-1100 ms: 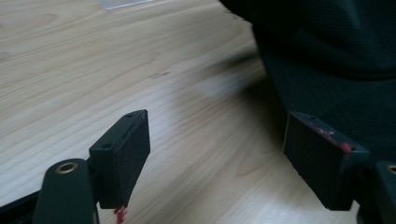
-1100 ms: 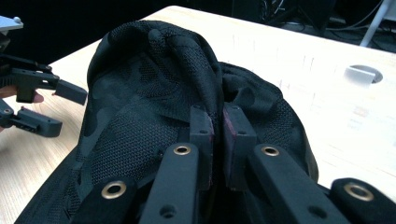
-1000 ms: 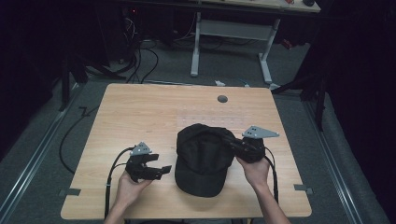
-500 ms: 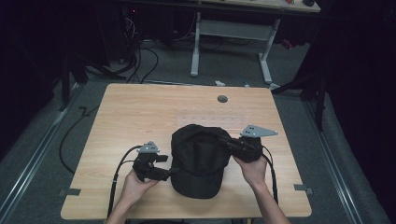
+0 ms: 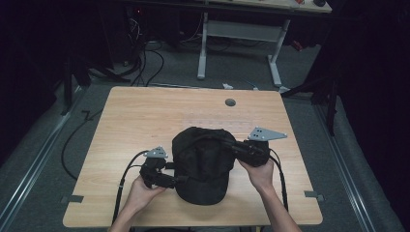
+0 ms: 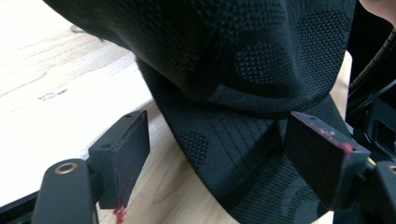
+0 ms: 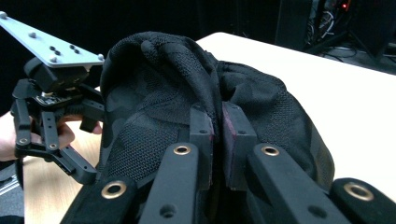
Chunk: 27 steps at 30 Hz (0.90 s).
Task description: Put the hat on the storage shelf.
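So right gripper (image 7: 215, 140) already pinches a fold of the black cap (image 5: 203, 164) crown at the table (image 5: 145, 111) near edge, left gripper (image 6: 219, 158) jaws wide open around the brim, not clamped yet, so that second grip is left

One camera looks down from above on the table (image 5: 145, 116); two ride close, sharing the black cap (image 5: 203, 164).
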Available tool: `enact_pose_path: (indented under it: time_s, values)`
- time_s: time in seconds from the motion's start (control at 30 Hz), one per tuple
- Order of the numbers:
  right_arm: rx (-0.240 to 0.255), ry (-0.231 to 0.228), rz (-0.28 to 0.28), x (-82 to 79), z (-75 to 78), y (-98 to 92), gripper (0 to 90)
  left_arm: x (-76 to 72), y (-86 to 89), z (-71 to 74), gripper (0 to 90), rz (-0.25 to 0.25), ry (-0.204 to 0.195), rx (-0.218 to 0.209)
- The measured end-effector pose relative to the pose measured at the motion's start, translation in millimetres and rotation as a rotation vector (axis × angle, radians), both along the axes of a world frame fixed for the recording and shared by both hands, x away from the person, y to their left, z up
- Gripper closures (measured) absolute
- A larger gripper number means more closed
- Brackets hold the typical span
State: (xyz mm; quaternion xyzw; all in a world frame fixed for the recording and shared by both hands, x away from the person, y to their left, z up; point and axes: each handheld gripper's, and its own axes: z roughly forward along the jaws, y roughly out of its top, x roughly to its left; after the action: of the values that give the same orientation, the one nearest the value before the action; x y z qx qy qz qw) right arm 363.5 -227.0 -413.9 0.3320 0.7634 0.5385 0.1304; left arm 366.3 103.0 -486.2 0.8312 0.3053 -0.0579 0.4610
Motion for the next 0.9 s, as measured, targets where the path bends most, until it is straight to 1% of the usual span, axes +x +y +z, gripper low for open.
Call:
enact_pose_path:
  time_s: [0.13,0.17,0.2,0.23,0.3,0.37,0.5,0.53,0.57,0.63,0.7,0.73,0.77,0.83,0.87,0.9]
  values:
    - [0.005,-0.013,0.014,0.5,1.0,0.6,84.1,0.5,-1.2,0.9,26.2,-0.021,0.002,-0.001]
    - [0.008,-0.013,0.016,1.0,0.7,0.5,84.1,0.3,-1.5,1.5,27.8,-0.026,0.000,-0.002]
    - [0.011,-0.012,0.017,1.8,0.4,0.0,84.1,0.2,-1.7,2.2,31.9,-0.031,-0.003,-0.004]
    - [0.011,-0.012,0.017,1.8,0.4,0.0,84.1,0.1,-1.7,3.0,31.9,-0.037,-0.007,-0.005]
    - [0.014,-0.017,0.016,2.5,0.9,-0.3,84.1,0.5,-2.1,4.2,35.4,-0.042,-0.009,-0.006]
    - [0.011,-0.022,0.016,2.7,1.3,0.0,84.1,1.4,-1.9,5.0,36.0,-0.042,-0.006,-0.008]
    - [-0.012,-0.048,0.016,2.5,5.7,3.3,84.2,1.4,-0.6,7.6,38.0,-0.044,-0.008,-0.011]
    - [-0.021,-0.058,0.018,2.5,7.0,4.2,84.1,1.4,0.2,8.1,39.5,-0.047,-0.006,-0.015]
    - [-0.037,-0.071,0.017,2.2,9.6,6.1,84.1,1.3,1.0,8.6,43.8,-0.050,-0.006,-0.017]
    - [-0.040,-0.076,0.018,2.1,10.6,6.7,84.1,1.6,2.6,9.3,45.1,-0.053,-0.001,-0.026]
    - [-0.043,-0.082,0.019,2.3,10.9,7.2,84.1,1.7,3.4,10.0,46.5,-0.055,0.000,-0.025]
    - [-0.046,-0.083,0.016,2.7,10.1,7.6,84.0,1.7,4.0,10.3,52.2,-0.060,-0.001,-0.024]
    - [-0.046,-0.083,0.016,2.7,10.1,7.6,84.0,1.4,4.3,10.5,52.2,-0.063,-0.004,-0.022]
    - [-0.048,-0.088,0.015,3.1,10.2,7.0,84.0,1.2,5.1,11.0,59.4,-0.076,0.001,-0.034]
    - [-0.048,-0.088,0.015,3.1,10.2,7.0,84.0,0.9,5.3,11.4,59.4,-0.081,0.003,-0.040]
    - [-0.047,-0.091,0.015,3.1,10.5,6.6,83.9,0.9,5.5,11.9,62.6,-0.085,0.007,-0.044]
